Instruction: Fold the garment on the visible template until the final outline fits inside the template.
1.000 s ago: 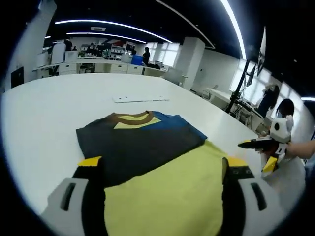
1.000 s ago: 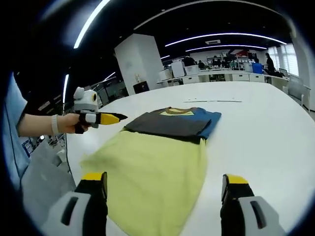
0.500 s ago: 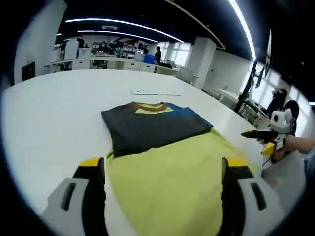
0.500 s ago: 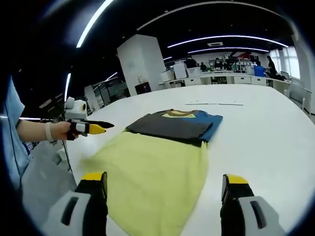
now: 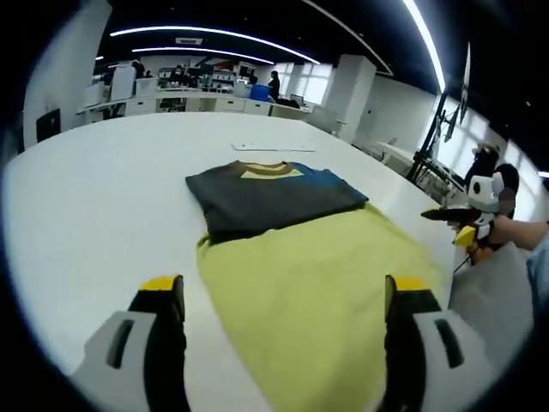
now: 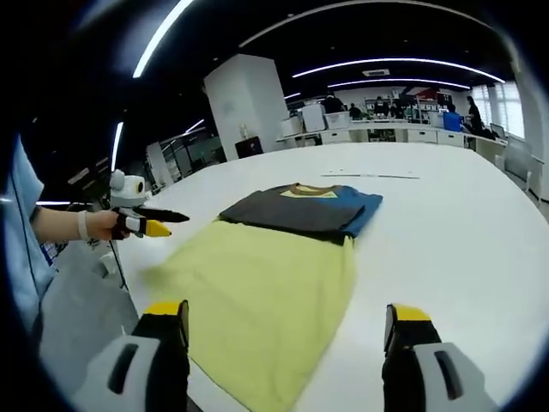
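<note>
White table (image 5: 94,180) carries the folded garment (image 5: 274,196), dark with a blue edge, its near hem overlapping the far end of the yellow template (image 5: 317,292). I hold my left gripper (image 5: 279,296) wide open over the template's near end; my right gripper (image 6: 285,322) likewise gapes wide, empty.

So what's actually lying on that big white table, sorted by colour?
Dark grey and blue folded garment: 1
Yellow cloth: 1
White flat strip at the far side: 1
Total: 3
</note>
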Tool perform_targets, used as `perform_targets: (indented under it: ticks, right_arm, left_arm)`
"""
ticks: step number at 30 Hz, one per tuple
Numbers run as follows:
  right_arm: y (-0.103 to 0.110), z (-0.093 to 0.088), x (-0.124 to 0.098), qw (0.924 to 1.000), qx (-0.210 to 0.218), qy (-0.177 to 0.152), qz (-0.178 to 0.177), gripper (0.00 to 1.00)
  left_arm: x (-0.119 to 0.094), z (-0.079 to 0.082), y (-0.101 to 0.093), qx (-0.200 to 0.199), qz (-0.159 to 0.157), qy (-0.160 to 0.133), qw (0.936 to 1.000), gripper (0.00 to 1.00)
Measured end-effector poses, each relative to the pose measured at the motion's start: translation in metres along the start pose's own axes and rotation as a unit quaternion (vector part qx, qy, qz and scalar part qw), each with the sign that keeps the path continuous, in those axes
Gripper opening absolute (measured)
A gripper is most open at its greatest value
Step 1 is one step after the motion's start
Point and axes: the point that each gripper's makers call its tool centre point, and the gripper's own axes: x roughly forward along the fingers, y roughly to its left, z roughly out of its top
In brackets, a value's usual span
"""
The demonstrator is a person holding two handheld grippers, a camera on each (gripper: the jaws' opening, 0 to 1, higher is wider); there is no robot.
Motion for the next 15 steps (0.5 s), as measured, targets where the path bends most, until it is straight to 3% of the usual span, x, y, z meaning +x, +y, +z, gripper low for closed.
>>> perform_targets:
  ticks: [8, 15]
  right_arm:
    - [0.004, -0.028, -0.011, 0.9986, -0.019, 0.047, 0.011, 0.92]
    - [0.009, -0.048, -0.023, 0.9966, -0.011, 0.075, 0.033, 0.78]
  left_arm:
    - [-0.025, -0.032, -0.008, 0.019, -0.026, 0.058, 0.9978, 0.89]
    - [-0.047, -0.058, -0.008, -0.007, -0.022, 0.079, 0.9966, 0.78]
